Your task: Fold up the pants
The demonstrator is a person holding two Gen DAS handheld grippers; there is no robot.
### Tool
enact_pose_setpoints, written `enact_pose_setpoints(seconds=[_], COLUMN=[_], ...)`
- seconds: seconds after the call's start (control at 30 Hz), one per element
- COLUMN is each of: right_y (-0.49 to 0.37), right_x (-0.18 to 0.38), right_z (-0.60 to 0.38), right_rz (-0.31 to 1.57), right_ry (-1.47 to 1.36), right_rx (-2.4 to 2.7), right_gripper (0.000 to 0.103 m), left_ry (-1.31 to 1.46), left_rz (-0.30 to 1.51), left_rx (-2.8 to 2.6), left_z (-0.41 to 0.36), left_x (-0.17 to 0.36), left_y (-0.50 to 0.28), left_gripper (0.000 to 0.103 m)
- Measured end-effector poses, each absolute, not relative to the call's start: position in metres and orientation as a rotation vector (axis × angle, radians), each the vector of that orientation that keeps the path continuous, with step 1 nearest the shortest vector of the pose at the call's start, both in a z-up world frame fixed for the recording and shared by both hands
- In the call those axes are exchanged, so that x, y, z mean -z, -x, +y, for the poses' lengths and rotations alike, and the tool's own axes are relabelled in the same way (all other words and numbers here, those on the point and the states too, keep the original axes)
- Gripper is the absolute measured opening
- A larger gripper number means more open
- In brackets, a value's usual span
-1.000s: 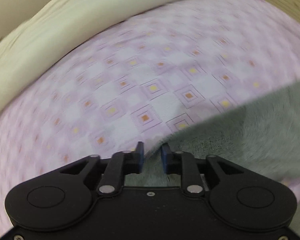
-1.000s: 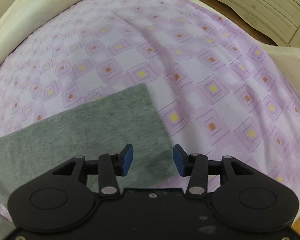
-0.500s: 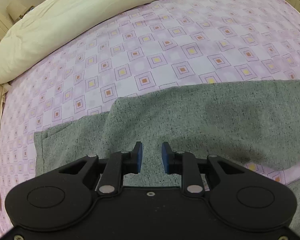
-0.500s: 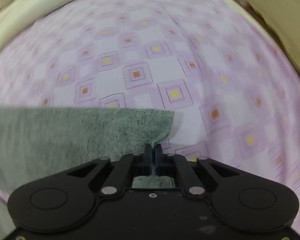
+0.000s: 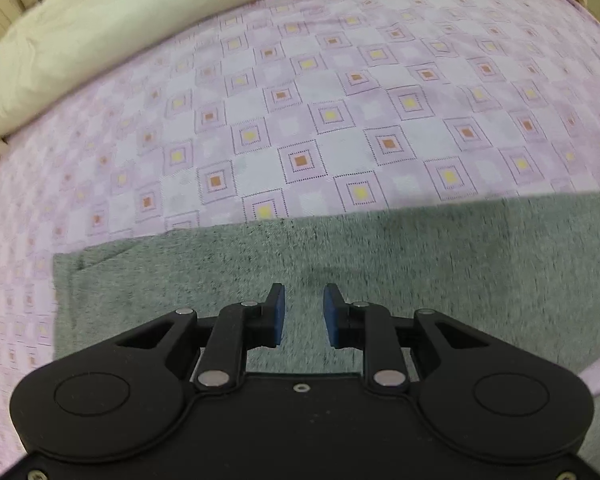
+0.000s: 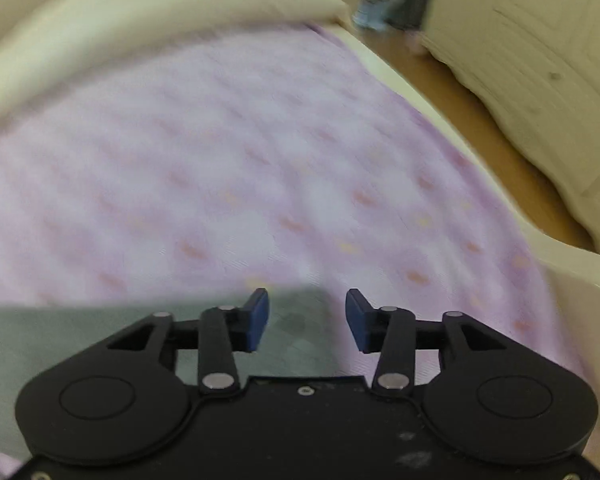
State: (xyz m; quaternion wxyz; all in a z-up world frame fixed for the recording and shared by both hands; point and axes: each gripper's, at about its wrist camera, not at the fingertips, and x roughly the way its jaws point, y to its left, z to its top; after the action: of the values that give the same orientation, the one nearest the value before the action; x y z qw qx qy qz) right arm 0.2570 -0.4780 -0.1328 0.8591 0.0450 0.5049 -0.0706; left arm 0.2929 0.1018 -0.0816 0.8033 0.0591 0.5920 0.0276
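Note:
Grey pants (image 5: 400, 256) lie flat across the lilac patterned bed sheet (image 5: 300, 120), folded lengthwise, with a square end at the left. My left gripper (image 5: 303, 308) is open and empty, just above the grey cloth. In the right wrist view, which is blurred, the pants (image 6: 60, 332) fill the lower left and their end lies under my right gripper (image 6: 306, 312), which is open and empty.
A cream duvet (image 5: 100, 32) runs along the far side of the bed. In the right wrist view the bed's right edge (image 6: 560, 280), a wooden floor (image 6: 480, 92) and a cream cabinet (image 6: 540, 60) show.
The right gripper, shut on the pants' end half a second ago, has opened and let go. The left gripper opened a little wider. The pants now lie flatter on the sheet.

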Motion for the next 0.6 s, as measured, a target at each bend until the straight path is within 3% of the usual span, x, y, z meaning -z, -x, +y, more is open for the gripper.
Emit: enact_pose_setpoints(seconds=[0.1, 0.27, 0.47, 0.53, 0.6], right_y=[-0.291, -0.320, -0.323, -0.322, -0.320], right_x=[0.136, 0.156, 0.184, 0.193, 0.196], right_z=[-0.458, -0.397, -0.366, -0.358, -0.351], right_rz=[1.173, 1.268, 1.376, 1.396, 1.377], right_ry=[-0.160, 0.297, 0.502, 0.579, 0.590], right_rx=[-0.123, -0.402, -0.556, -0.585, -0.588], right_gripper=[0.051, 0.052, 0.052, 0.053, 0.049], left_ry=[-0.133, -0.188, -0.332, -0.371, -0.408], left_rz=[1.282, 1.313, 1.317, 1.313, 1.303], left_rx=[-0.043, 0.079, 0.255, 0.290, 0.317], left_z=[0.108, 0.111, 0.105, 0.106, 0.108], left_x=[0.087, 0.097, 0.106, 0.109, 0.112], left_y=[-0.307, -0.322, -0.327, -0.328, -0.330], left_gripper=[0.033, 0.033, 0.034, 0.044, 0.047])
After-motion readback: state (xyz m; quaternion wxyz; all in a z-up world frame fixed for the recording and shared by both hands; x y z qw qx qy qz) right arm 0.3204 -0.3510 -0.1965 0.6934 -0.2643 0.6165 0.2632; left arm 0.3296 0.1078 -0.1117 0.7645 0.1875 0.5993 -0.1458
